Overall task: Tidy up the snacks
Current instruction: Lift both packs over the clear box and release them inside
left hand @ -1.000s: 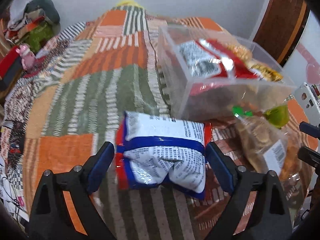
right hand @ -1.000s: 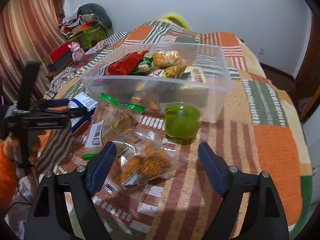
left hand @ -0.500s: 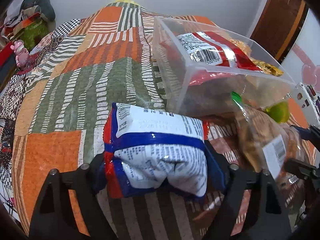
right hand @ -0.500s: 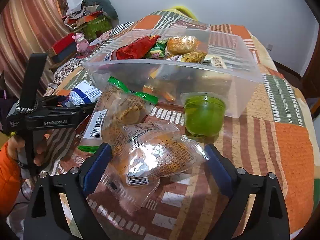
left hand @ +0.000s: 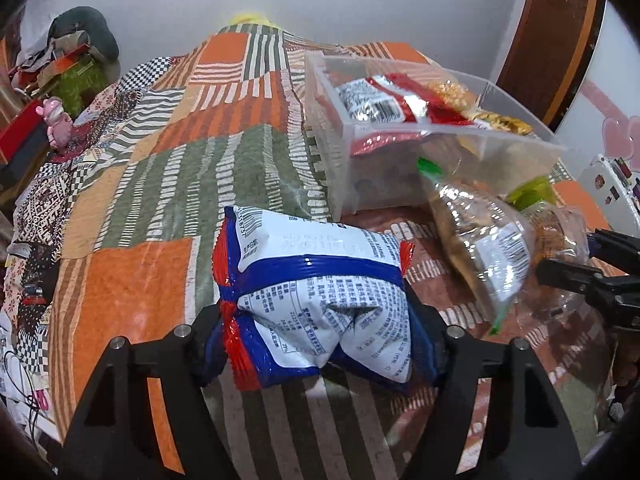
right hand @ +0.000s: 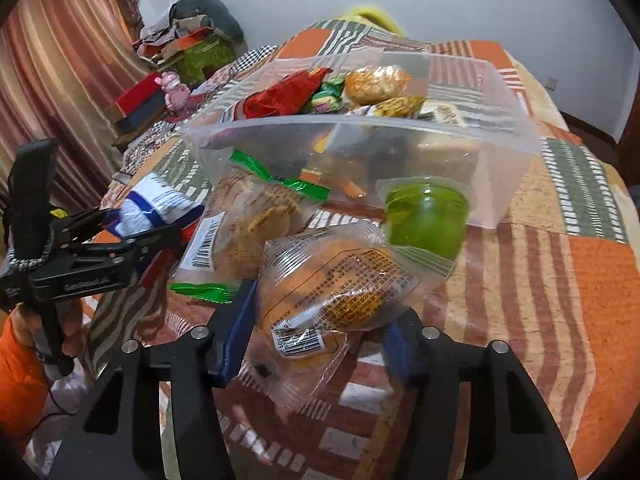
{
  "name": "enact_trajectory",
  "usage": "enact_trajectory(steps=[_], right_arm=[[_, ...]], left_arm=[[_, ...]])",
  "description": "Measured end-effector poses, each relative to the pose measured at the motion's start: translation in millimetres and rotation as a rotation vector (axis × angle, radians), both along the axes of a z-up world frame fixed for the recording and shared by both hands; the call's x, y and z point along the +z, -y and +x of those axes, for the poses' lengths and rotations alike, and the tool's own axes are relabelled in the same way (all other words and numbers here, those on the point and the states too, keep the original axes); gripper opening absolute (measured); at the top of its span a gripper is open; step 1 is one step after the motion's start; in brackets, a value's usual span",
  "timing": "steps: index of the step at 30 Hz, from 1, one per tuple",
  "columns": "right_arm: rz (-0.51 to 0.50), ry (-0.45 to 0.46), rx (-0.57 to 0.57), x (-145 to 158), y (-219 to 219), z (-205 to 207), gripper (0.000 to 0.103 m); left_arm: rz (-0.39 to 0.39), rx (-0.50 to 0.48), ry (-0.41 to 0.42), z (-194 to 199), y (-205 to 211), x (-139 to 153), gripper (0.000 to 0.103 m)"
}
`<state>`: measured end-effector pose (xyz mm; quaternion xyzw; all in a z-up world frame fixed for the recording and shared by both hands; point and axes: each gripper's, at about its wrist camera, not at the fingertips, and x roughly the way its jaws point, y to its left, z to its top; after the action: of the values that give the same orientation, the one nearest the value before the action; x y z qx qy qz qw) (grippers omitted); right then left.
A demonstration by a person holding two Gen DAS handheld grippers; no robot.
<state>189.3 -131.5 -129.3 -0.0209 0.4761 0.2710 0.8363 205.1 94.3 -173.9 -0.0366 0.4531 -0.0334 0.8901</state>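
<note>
My left gripper (left hand: 316, 344) is shut on a white, blue and red snack packet (left hand: 316, 288) and holds it just above the patchwork bedspread. It also shows in the right wrist view (right hand: 152, 208). My right gripper (right hand: 320, 340) is shut on a clear bag of orange pastries (right hand: 340, 280). A clear plastic bin (right hand: 496, 184) with several snacks stands beyond; in the left wrist view the bin (left hand: 360, 184) is to the upper right. A clear cookie bag with green ends (right hand: 248, 224) lies between the grippers.
A green jelly cup (right hand: 426, 220) stands against the bin's front wall. A pink toy (right hand: 174, 90) and boxes sit at the bed's far left edge. The patchwork bedspread (left hand: 160, 168) stretches left of the bin. A curtain (right hand: 60, 80) hangs at left.
My left gripper closed on the white and blue packet and raised it slightly. My right gripper moved forward and closed on the clear pastry bag.
</note>
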Motion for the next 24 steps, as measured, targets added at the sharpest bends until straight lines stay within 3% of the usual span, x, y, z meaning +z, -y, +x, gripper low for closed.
enact_trajectory(steps=[12,24], right_arm=[[0.013,0.132,-0.062,43,26,3,0.053],[0.023,0.260,-0.127,80,37,40,0.053]], left_arm=[[-0.019,-0.009,0.134,-2,10,57,0.073],[-0.059,-0.056,0.230,37,45,99,0.073]])
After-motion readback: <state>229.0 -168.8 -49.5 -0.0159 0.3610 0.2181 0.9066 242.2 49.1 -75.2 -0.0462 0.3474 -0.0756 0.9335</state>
